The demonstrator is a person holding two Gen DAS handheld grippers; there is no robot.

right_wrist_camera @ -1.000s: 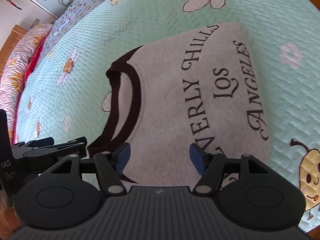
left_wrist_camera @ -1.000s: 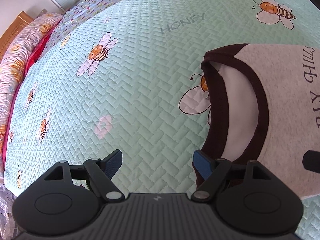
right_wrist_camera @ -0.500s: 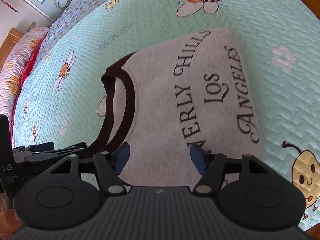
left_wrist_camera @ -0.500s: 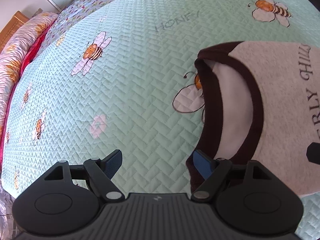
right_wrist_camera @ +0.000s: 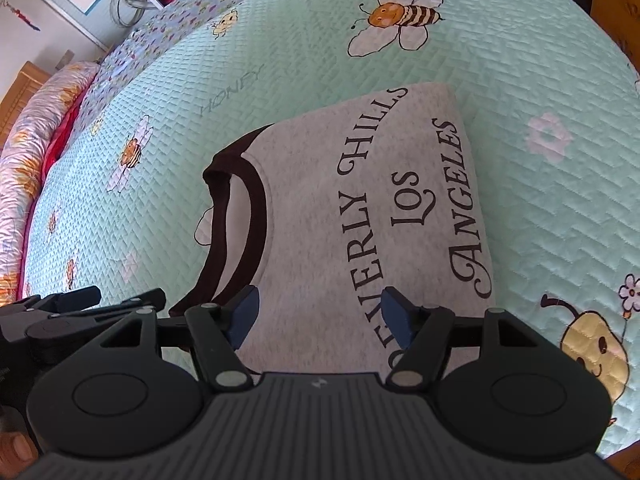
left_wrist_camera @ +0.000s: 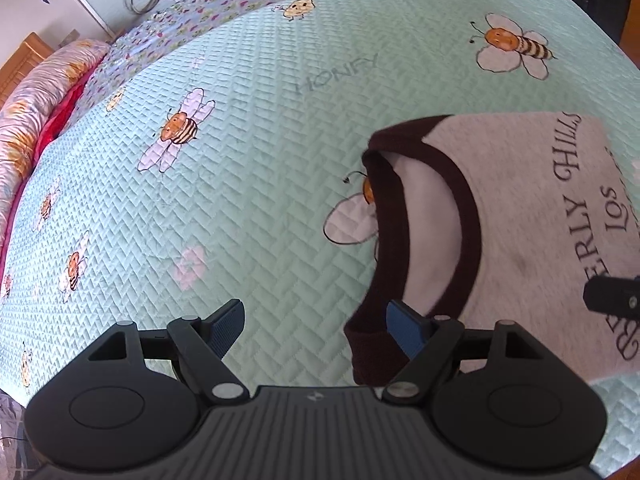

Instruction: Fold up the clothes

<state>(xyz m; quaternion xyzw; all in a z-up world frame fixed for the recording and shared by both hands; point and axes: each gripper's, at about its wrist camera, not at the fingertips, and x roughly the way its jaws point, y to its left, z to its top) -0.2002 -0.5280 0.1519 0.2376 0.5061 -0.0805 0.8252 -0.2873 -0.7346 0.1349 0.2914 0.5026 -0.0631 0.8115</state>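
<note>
Right wrist: fingers [right_wrist_camera: 394,318] spread above sweatshirt [right_wrist_camera: 360,200].

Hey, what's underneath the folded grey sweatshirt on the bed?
The mint quilt lies under the grey sweatshirt. A printed bee pokes out beside the dark collar; the rest of it is covered.

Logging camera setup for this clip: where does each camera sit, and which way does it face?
Left wrist: on the left gripper, angled down at the quilt beside the shirt collar; own open fingers show.
Right wrist: on the right gripper, angled down over the folded grey shirt; own open fingers and the left gripper at the left edge show.
Both share shirt, quilt, pillow.
</note>
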